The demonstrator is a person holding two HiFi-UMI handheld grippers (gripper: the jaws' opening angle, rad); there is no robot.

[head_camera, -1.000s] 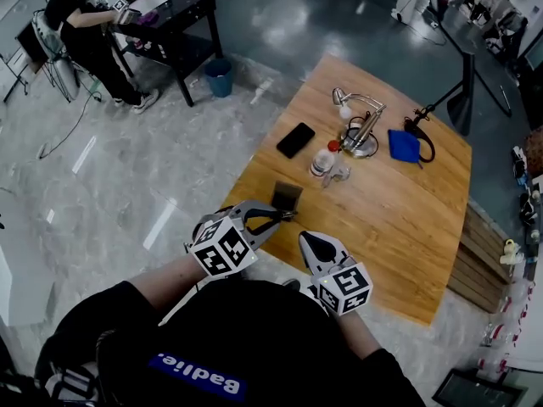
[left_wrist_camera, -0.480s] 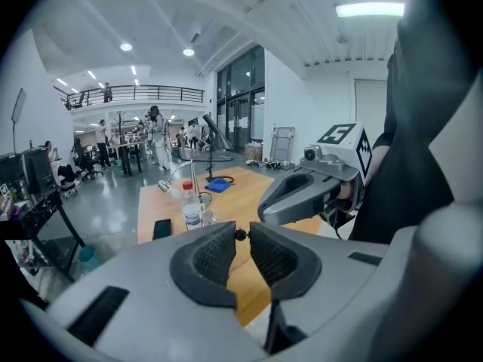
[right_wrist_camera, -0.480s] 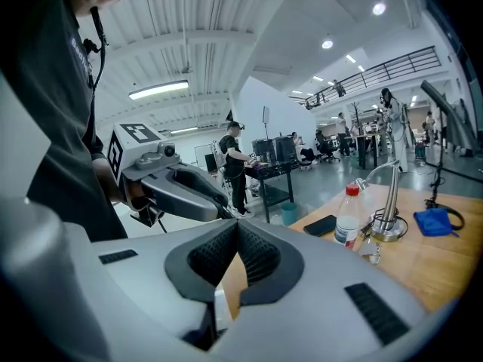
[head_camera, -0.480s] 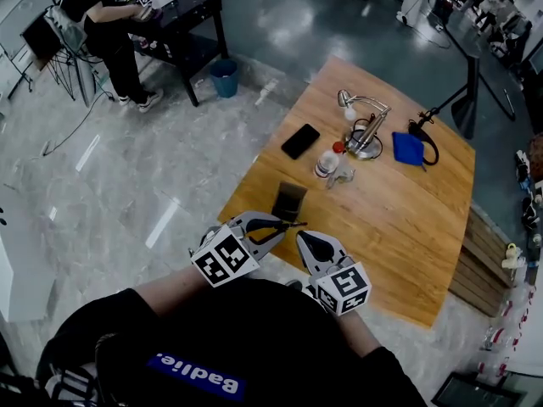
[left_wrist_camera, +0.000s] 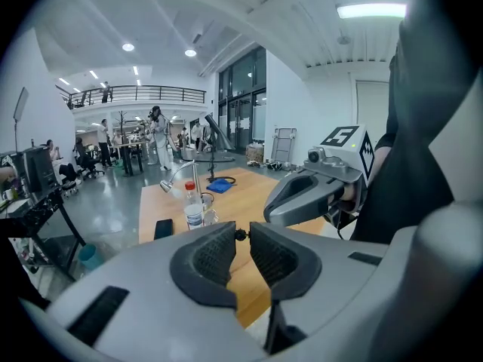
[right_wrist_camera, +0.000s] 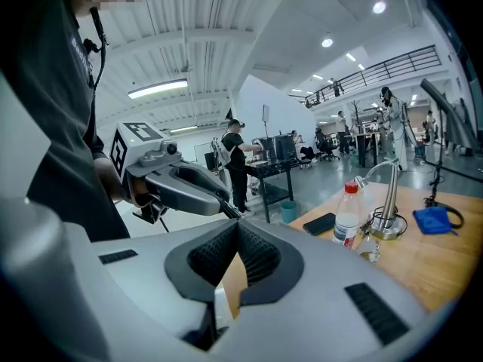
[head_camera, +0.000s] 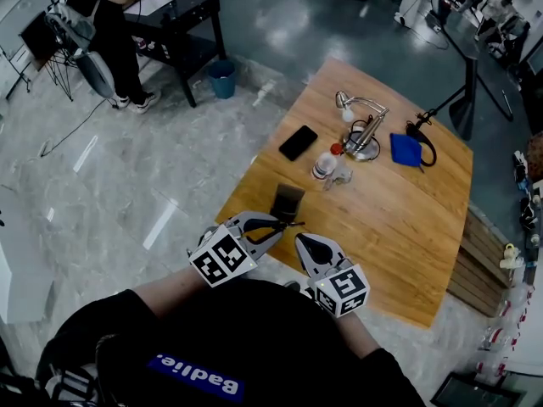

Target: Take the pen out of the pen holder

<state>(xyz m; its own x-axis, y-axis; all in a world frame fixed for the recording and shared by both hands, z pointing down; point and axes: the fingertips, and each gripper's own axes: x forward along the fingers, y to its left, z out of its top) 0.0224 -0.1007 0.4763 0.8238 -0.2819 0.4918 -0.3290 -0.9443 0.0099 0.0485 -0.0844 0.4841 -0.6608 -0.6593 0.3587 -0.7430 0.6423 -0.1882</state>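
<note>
The pen holder (head_camera: 288,199) is a dark square box near the table's near edge. Just short of it, my left gripper (head_camera: 278,225) is shut on a thin black pen (head_camera: 293,224), which lies clear of the holder. In the left gripper view only the pen's end (left_wrist_camera: 240,234) shows, between the ribbed pads (left_wrist_camera: 207,253). The right gripper view shows the left gripper (right_wrist_camera: 224,205) with the pen (right_wrist_camera: 233,212) sticking out. My right gripper (head_camera: 307,242) hovers beside it, shut and holding nothing; its tips (right_wrist_camera: 238,226) touch. The holder is hidden in both gripper views.
On the wooden table (head_camera: 399,227) farther off lie a black phone (head_camera: 297,142), a plastic bottle (head_camera: 323,162), a desk lamp (head_camera: 361,125), a blue cloth (head_camera: 405,147) and a black cable (head_camera: 424,117). A person (head_camera: 102,15) sits at a distant desk beside a blue bin (head_camera: 223,78).
The left gripper has rolled slightly with the pen in it and sits a little nearer to me. The right gripper has stayed put. The person at the far desk has shifted.
</note>
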